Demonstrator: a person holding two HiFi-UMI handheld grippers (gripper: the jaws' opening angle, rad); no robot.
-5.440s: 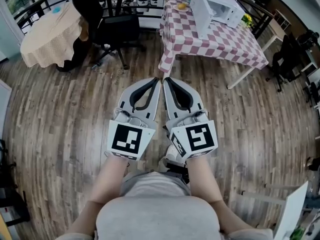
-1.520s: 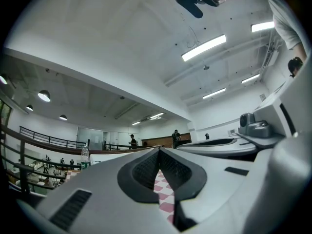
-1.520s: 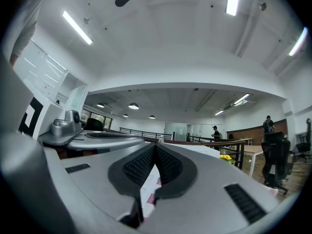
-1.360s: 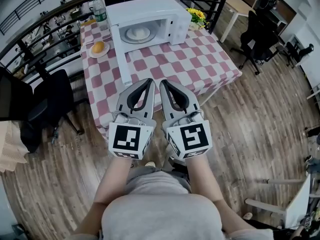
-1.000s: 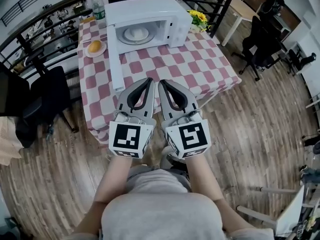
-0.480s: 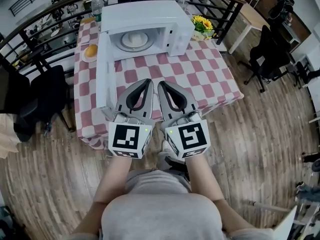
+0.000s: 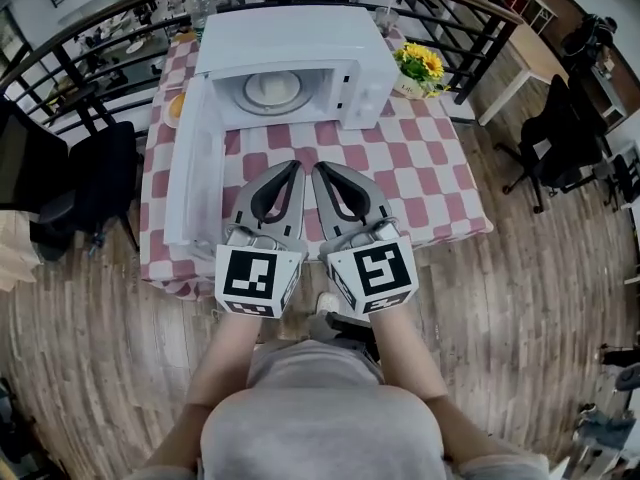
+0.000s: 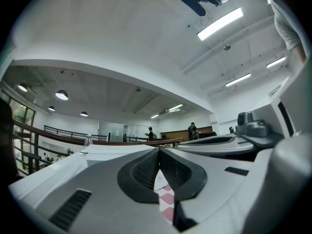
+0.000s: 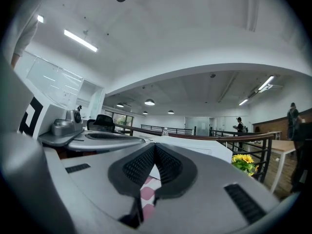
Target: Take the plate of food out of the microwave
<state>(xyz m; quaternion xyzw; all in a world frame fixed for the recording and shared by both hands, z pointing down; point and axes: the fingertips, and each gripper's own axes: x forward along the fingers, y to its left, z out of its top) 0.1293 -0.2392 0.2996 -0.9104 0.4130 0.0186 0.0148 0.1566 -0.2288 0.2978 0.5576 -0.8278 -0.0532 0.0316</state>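
Seating at the far left is a black chair (image 7: 85, 183), just beside the table (image 7: 440, 193), which wears a pink-and-white checked cloth. At the table's left rear, a small dish (image 7: 174, 109) with a golden bun peeks out from behind the microwave door (image 7: 195, 173). The door stands wide open, hinged at the left and reaching toward the person. The white microwave (image 7: 295, 36) sits at the back of the table. The plate of food (image 7: 272, 88) (a pale mound on a white plate) rests in the middle of its cavity. In front of it, over the table's near part, the left gripper (image 7: 296, 166) points level at the oven. Its fingers (image 8: 141, 172) are pressed together with nothing between them. Just beside it the right gripper (image 7: 318, 168) is held the same way, its fingers (image 9: 139, 167) also closed tip to tip and empty. Both grippers are well apart from the plate. Right of the microwave stand yellow flowers (image 7: 420, 63). Beyond the table's right edge a black office chair (image 7: 560, 143) stands on the wooden floor (image 7: 520, 298).
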